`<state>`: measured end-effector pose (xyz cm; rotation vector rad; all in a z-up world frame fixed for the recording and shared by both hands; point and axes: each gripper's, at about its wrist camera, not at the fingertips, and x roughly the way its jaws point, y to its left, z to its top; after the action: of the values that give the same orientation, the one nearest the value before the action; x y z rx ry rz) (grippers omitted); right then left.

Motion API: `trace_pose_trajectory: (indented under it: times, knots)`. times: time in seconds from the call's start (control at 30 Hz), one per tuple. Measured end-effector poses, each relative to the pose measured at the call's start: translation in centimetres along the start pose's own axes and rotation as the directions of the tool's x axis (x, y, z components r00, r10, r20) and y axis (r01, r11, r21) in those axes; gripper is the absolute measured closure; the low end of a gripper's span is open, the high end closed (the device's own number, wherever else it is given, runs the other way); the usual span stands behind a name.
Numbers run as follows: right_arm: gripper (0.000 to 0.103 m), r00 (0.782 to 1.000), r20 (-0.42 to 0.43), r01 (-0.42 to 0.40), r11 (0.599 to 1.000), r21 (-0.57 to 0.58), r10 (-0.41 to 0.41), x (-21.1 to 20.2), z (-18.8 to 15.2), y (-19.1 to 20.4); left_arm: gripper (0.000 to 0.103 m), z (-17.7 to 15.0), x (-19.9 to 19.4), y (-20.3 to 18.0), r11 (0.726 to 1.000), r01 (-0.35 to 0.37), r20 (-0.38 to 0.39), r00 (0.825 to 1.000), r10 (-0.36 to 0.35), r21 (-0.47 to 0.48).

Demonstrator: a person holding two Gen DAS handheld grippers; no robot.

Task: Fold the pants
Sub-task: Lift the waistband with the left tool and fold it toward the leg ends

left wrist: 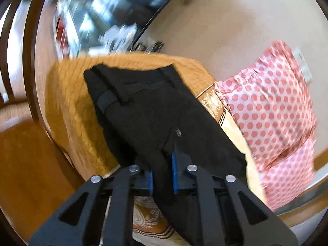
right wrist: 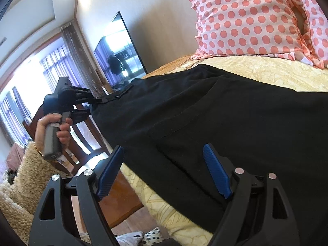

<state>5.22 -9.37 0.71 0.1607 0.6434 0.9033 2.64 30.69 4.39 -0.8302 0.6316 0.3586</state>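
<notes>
Black pants [left wrist: 147, 110] lie folded over on the bed; they also fill the middle of the right wrist view [right wrist: 225, 110]. My left gripper [left wrist: 163, 176] is shut on the pants' near edge, the cloth pinched between its blue pads. It shows from the side in the right wrist view [right wrist: 114, 97], gripping the far edge of the pants. My right gripper [right wrist: 164, 164] is open, its blue pads [right wrist: 217, 174] wide apart around the near edge of the pants, with cloth lying between them.
A pink polka-dot pillow [left wrist: 272, 112] lies beside the pants, also in the right wrist view [right wrist: 246, 18]. An orange knit blanket [left wrist: 69, 102] and a yellow patterned sheet [right wrist: 266, 75] cover the bed. A wooden chair [right wrist: 82, 135] and a TV [right wrist: 121, 51] stand beyond the edge.
</notes>
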Motion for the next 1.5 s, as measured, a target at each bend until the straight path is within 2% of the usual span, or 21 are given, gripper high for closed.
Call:
trace_pose_trajectory:
  times: [0.1,0.17,0.3,0.33,0.4,0.47,0.5,0.57,0.63,0.67,0.7,0.77,0.83,0.9,0.97,1.07,1.2,1.3,1.4,1.43,1.5]
  knots:
    - [0.021,0.999,0.037,-0.016,0.999,0.028,0.015,-1.4,0.2,-0.6,0.092,-0.4,-1.5,-3.4,0.992,-0.018,0.066,0.998,0.010,0.125]
    - [0.021,0.996,0.083,-0.017,0.999,0.038,0.013,-3.1,0.3,-1.0,0.092,-1.1,-2.6,-7.0,0.970,-0.024,0.110,0.994,-0.002,0.241]
    - [0.021,0.978,0.201,0.044,0.997,0.065,-0.056,-7.7,0.3,-2.3,0.092,-3.6,-3.9,-14.2,0.900,0.040,0.105,0.990,-0.094,0.435]
    - [0.021,0.972,0.223,0.062,0.995,0.077,-0.078,-8.6,0.2,-2.8,0.092,-4.9,-4.2,-16.7,0.865,0.066,0.093,0.987,-0.128,0.497]
    - [0.021,0.949,0.282,0.112,0.986,0.121,-0.142,-11.2,0.1,-4.1,0.092,-8.3,-4.8,-21.4,0.772,0.130,0.048,0.978,-0.204,0.622]
    - [0.021,0.908,0.344,0.183,0.965,0.186,-0.238,-14.3,-0.4,-5.7,0.092,-12.1,-5.4,-24.7,0.674,0.199,-0.013,0.963,-0.270,0.711]
    - [0.021,0.879,0.374,0.221,0.948,0.229,-0.295,-16.0,-0.8,-6.6,0.091,-14.3,-5.8,-26.1,0.614,0.242,-0.060,0.952,-0.302,0.751]
    - [0.020,0.818,0.413,0.282,0.905,0.320,-0.401,-18.9,-1.6,-8.6,0.091,-20.1,-5.9,-28.3,0.463,0.353,-0.202,0.917,-0.345,0.813]
    - [0.019,0.770,0.420,0.312,0.857,0.409,-0.481,-21.2,-2.5,-10.5,0.091,-26.2,-4.9,-29.3,0.317,0.429,-0.339,0.891,-0.302,0.846]
    - [0.019,0.753,0.412,0.319,0.832,0.453,-0.513,-22.2,-2.9,-11.4,0.091,-29.0,-3.8,-29.2,0.265,0.452,-0.392,0.885,-0.252,0.851]
    - [0.019,0.743,0.401,0.324,0.812,0.486,-0.536,-22.9,-3.3,-12.2,0.091,-30.8,-2.9,-29.0,0.241,0.463,-0.422,0.884,-0.203,0.853]
    - [0.019,0.724,0.387,0.331,0.779,0.533,-0.572,-24.2,-4.1,-13.3,0.090,-33.7,-0.7,-28.0,0.226,0.466,-0.450,0.885,-0.119,0.856]
    - [0.019,0.710,0.381,0.345,0.763,0.546,-0.593,-24.9,-4.6,-13.8,0.090,-34.0,-1.2,-27.7,0.219,0.444,-0.422,0.895,-0.143,0.869]
    - [0.019,0.713,0.380,0.336,0.763,0.552,-0.589,-25.1,-4.9,-14.1,0.090,-33.7,-1.4,-28.0,0.230,0.455,-0.431,0.890,-0.148,0.860]
    - [0.019,0.732,0.388,0.310,0.781,0.542,-0.560,-24.7,-4.8,-14.1,0.090,-34.1,-1.3,-28.1,0.222,0.448,-0.426,0.893,-0.142,0.866]
    - [0.019,0.756,0.388,0.313,0.812,0.493,-0.527,-23.9,-4.2,-13.3,0.090,-34.9,-2.0,-27.8,0.179,0.408,-0.383,0.910,-0.159,0.895]
    - [0.019,0.788,0.405,0.266,0.849,0.457,-0.464,-23.6,-3.8,-12.4,0.092,-34.5,-3.2,-27.2,0.197,0.425,-0.385,0.898,-0.212,0.883]
    - [0.019,0.844,0.371,0.208,0.874,0.440,-0.388,-22.6,-3.0,-12.2,0.093,-34.4,-2.5,-27.2,0.210,0.444,-0.402,0.890,-0.214,0.871]
    - [0.019,0.910,0.270,0.159,0.868,0.471,-0.313,-20.6,-2.3,-12.8,0.091,-34.6,-2.4,-26.6,0.214,0.444,-0.403,0.891,-0.208,0.870]
    - [0.021,0.918,0.245,0.165,0.863,0.477,-0.311,-20.0,-2.2,-12.9,0.089,-34.8,-2.6,-26.4,0.208,0.440,-0.400,0.893,-0.208,0.874]
    - [0.023,0.928,0.215,0.174,0.865,0.472,-0.304,-19.2,-2.2,-12.7,0.076,-34.6,-3.2,-26.0,0.206,0.473,-0.431,0.876,-0.218,0.857]
